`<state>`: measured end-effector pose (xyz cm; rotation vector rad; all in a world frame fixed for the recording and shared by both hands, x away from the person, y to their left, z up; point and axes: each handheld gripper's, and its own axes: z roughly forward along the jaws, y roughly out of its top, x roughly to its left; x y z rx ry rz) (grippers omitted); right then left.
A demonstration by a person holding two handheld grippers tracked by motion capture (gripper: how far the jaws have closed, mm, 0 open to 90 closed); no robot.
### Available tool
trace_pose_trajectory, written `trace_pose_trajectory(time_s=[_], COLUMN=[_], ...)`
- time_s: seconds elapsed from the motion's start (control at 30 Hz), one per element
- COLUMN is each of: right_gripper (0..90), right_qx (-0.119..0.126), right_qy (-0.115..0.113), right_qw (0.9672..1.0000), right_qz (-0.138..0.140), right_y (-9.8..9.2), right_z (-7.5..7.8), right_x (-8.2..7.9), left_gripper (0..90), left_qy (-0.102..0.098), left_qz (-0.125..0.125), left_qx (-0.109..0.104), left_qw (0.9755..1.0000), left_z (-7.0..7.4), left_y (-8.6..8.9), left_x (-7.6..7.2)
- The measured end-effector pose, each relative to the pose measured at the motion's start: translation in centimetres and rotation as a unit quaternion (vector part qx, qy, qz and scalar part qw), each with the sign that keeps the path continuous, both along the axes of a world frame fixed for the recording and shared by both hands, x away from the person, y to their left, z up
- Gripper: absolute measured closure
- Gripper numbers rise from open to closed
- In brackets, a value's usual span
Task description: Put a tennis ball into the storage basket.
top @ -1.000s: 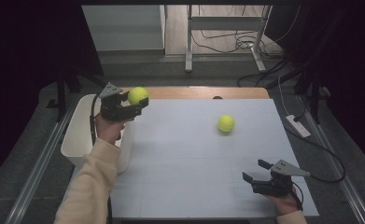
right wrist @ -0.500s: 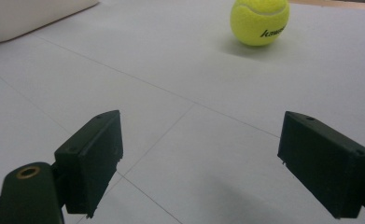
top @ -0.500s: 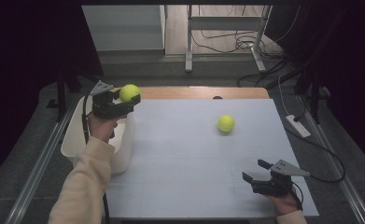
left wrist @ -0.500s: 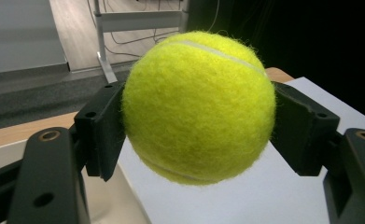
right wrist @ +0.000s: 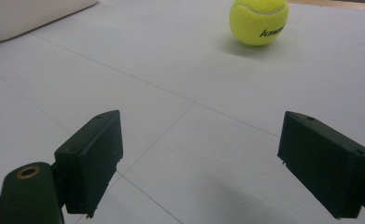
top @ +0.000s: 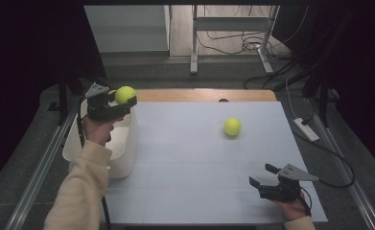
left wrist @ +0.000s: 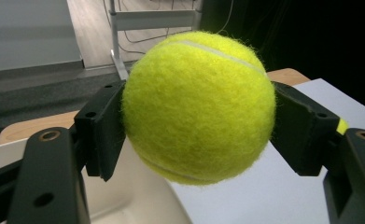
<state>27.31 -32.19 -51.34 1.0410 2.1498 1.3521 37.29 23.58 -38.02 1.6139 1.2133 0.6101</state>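
Note:
My left gripper [top: 123, 99] is shut on a yellow tennis ball [top: 125, 94] and holds it in the air over the far end of a white bin [top: 127, 153] at the table's left edge. In the left gripper view that held ball [left wrist: 199, 105] sits squeezed between both jaws, with the bin's inside [left wrist: 138, 205] below it. A second tennis ball [top: 232, 126] rests on the white table top [top: 190, 163], right of centre. My right gripper [top: 263, 176] stands open near the front right corner, nothing between its jaws. Its own view shows this ball [right wrist: 258, 21] far ahead.
A white power strip [top: 306, 129] and cables lie on the floor right of the table. A metal frame leg [top: 193, 38] stands beyond the far edge. A bare strip of wooden desk [top: 199, 95] shows behind the white surface.
My left gripper has carried the ball leftward, from above the table's edge to above the bin. The right gripper and the other ball have stayed put.

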Motion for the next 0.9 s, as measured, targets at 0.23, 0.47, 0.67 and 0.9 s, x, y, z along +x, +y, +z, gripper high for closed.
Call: trace_pose_trajectory(time_s=[0.23, 0.47, 0.67, 0.9], right_gripper=[13.8, 13.8, 13.9, 13.8], right_qx=[0.002, 0.001, -0.001, 0.0], right_qy=[-0.001, -0.001, -0.001, 0.0], right_qw=[1.0, 1.0, 1.0, 1.0], right_qz=[0.0, 0.0, 0.0, 0.0], right_y=[0.0, 0.0, 0.0, 0.0], right_z=[0.0, 0.0, 0.0, 0.0], right_x=[0.0, 0.0, 0.0, 0.0], left_gripper=[26.6, 26.6, 26.6, 26.6], left_qy=[0.005, 0.006, 0.015, 0.025], left_qz=[0.014, 0.029, 0.044, 0.065], left_qx=[-0.001, -0.002, 0.0, 0.001], left_qw=[0.9999, 0.9996, 0.9989, 0.9976], left_z=[-0.2, -0.3, -0.5, -0.8], left_y=[0.9, 1.9, 2.7, 3.9], left_x=[0.0, 0.0, 0.2, 0.3])
